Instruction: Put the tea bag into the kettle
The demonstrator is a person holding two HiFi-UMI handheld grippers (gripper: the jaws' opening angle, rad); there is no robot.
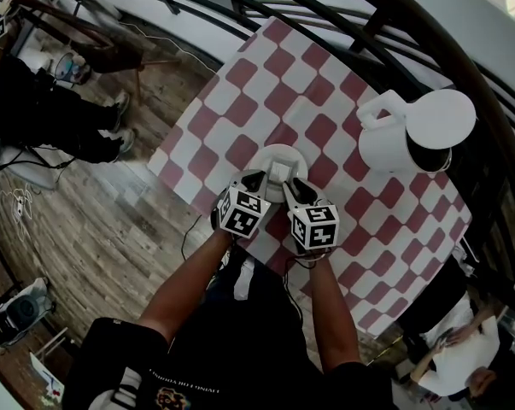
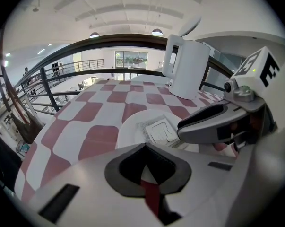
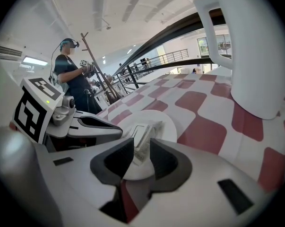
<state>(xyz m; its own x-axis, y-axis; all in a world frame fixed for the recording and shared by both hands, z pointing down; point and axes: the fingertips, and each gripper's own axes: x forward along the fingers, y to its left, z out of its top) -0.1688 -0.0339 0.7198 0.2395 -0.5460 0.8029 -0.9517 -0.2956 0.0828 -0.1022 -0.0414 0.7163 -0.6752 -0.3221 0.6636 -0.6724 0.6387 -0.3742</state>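
A white tea bag (image 1: pixel 278 171) lies on a small white plate (image 1: pixel 278 151) on the red-and-white checked table. Its near end sits between the pads of my right gripper (image 3: pixel 140 151), which is shut on it just above the plate (image 3: pixel 168 124). My left gripper (image 1: pixel 255 178) hovers at the plate's left edge, shut and holding nothing. In the left gripper view the tea bag (image 2: pixel 161 131) rests beside the right gripper's fingers (image 2: pixel 203 124). The white kettle (image 1: pixel 402 139) stands at the far right of the table with its lid tipped open.
A dark metal railing (image 1: pixel 351 24) curves round the table's far side. The table's left edge (image 1: pixel 176 156) drops to a wooden floor. People stand at the left (image 1: pixel 43 109) and the lower right (image 1: pixel 449 348); another person (image 3: pixel 71 79) holds grippers further off.
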